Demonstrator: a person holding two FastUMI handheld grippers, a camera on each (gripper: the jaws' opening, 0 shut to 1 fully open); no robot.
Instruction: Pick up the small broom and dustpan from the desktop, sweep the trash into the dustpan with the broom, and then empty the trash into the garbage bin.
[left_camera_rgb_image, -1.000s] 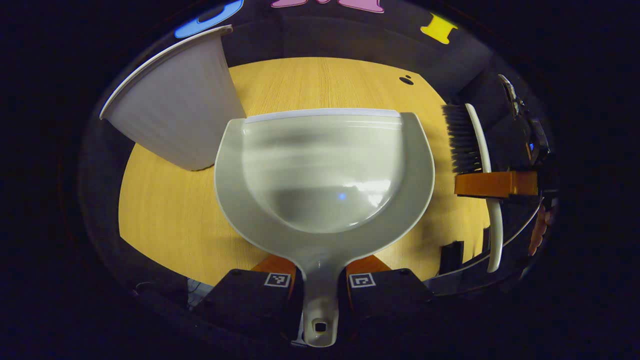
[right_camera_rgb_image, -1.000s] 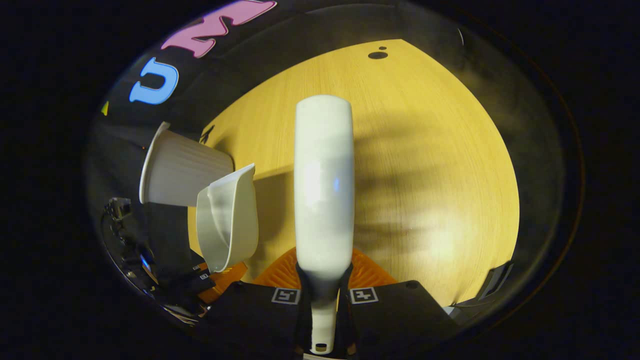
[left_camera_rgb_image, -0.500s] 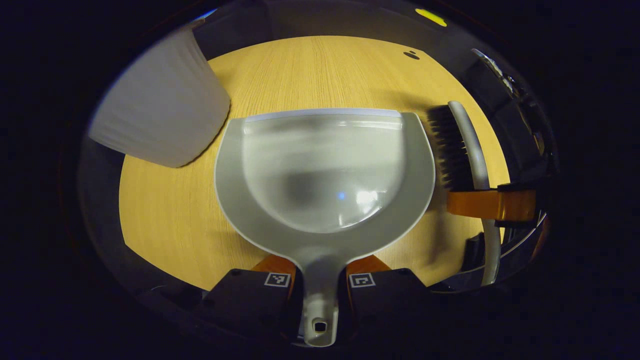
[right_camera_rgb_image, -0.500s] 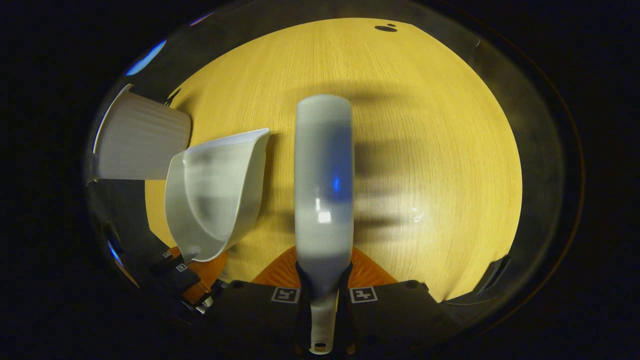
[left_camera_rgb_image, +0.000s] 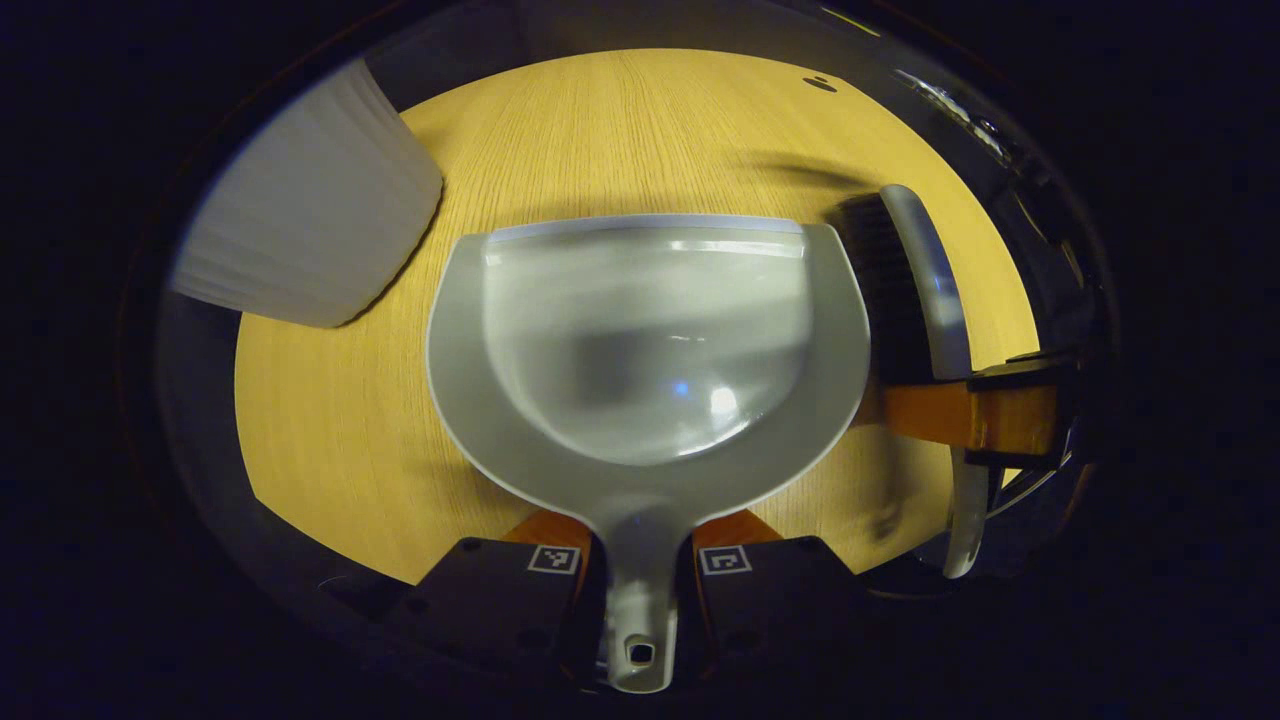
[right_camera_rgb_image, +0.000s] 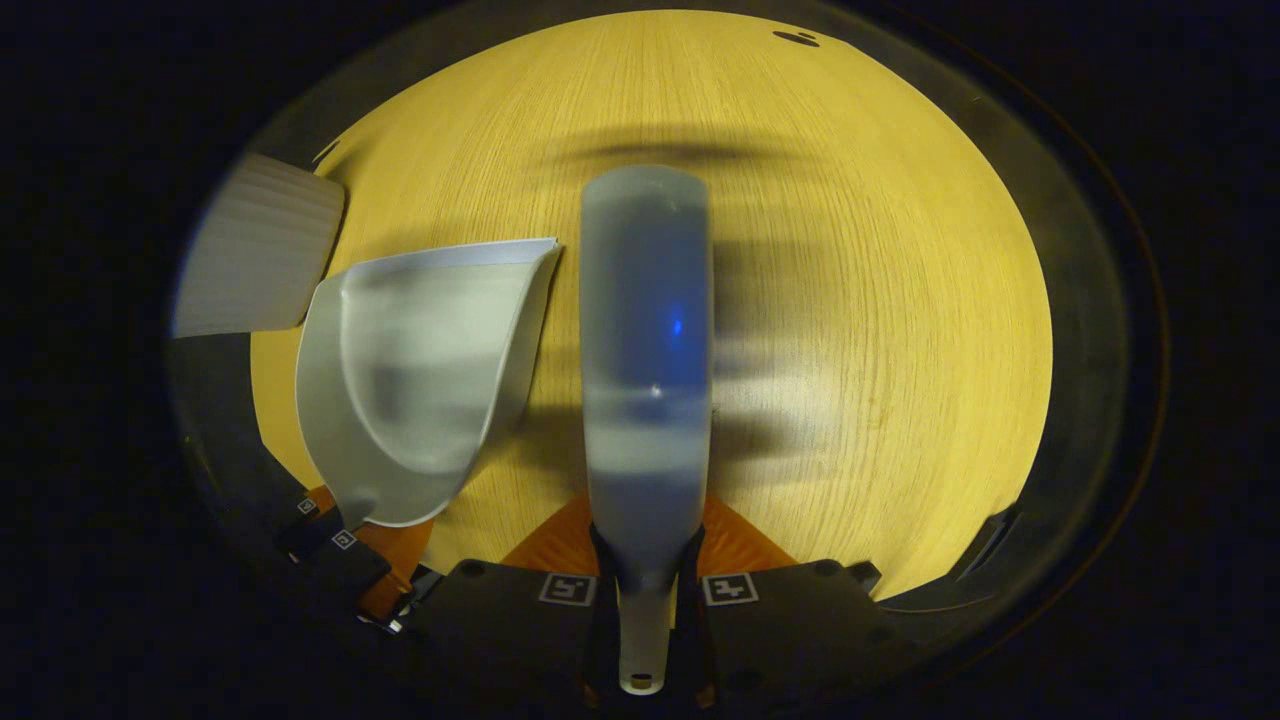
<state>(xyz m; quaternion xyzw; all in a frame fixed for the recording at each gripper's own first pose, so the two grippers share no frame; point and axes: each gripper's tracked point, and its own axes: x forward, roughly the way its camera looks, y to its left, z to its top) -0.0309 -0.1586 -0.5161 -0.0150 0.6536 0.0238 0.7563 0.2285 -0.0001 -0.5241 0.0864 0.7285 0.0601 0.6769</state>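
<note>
Over desktop (left_camera_rgb_image: 330, 420) | left claw (left_camera_rgb_image: 640, 560) clamps dustpan (left_camera_rgb_image: 640, 340) | right claw (right_camera_rgb_image: 645, 590) clamps broom (right_camera_rgb_image: 645, 340)

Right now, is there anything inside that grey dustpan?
The dustpan bowl looks bare: smooth grey plastic with light glints, no trash visible. The wooden table beneath it is covered.

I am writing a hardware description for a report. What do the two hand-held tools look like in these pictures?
Each tool has a dark, blocky body carrying two small square black-and-white markers near its front: the left tool in the left gripper view, the right tool in the right gripper view. Ribbed surfaces show between the fingers. No cables or sleeves are clearly visible.
</note>
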